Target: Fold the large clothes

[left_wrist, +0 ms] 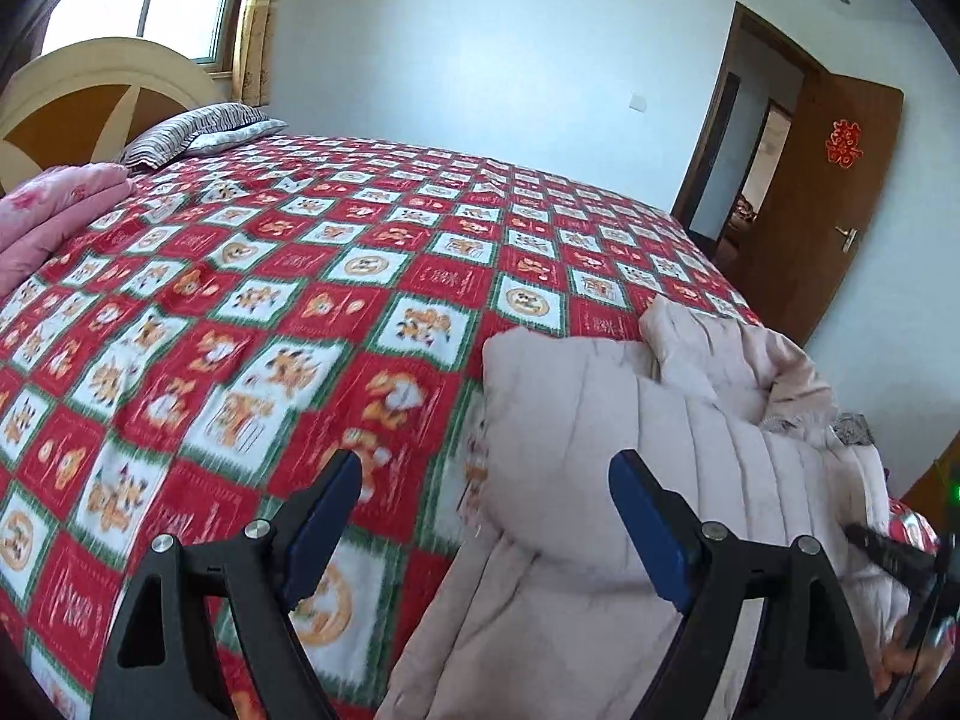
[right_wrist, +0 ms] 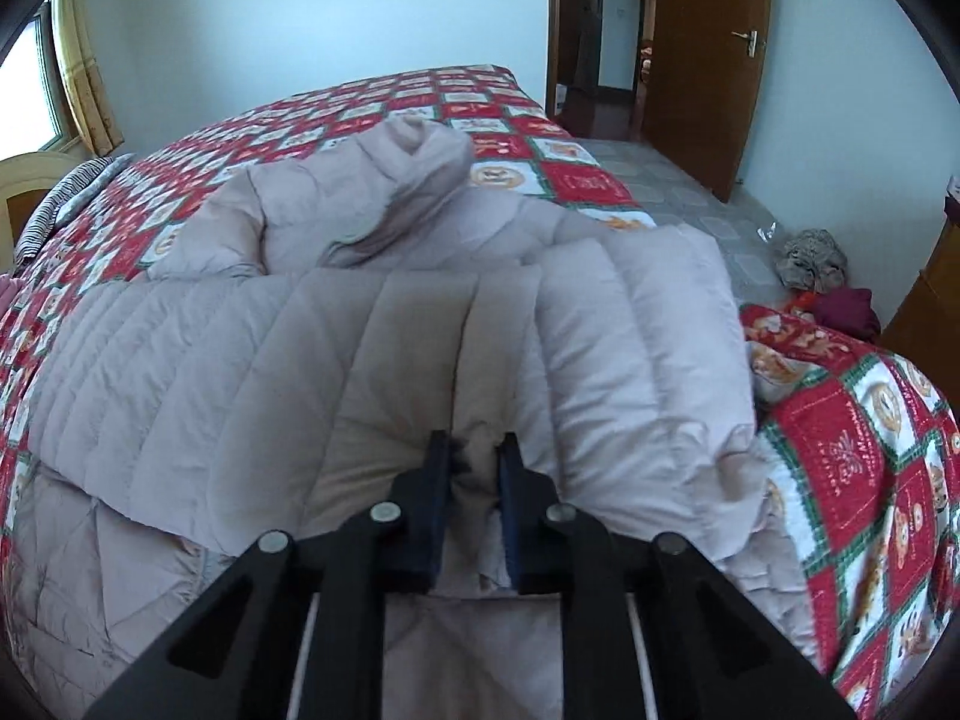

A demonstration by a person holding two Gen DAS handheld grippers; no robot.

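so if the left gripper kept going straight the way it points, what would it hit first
Probably the coat: the open left gripper aims down at its near edge, right where it meets the bedspread. Depth is unclear, so it could land on either.

Coat [right_wrist: 420, 348] lies on bedspread [left_wrist: 270, 300], pillow [left_wrist: 192, 135] behind.

Pale pink quilted coat [right_wrist: 420, 330], red/white/green checked bedspread [left_wrist: 270, 300] w/ orange motifs, striped pillow [left_wrist: 192, 135]
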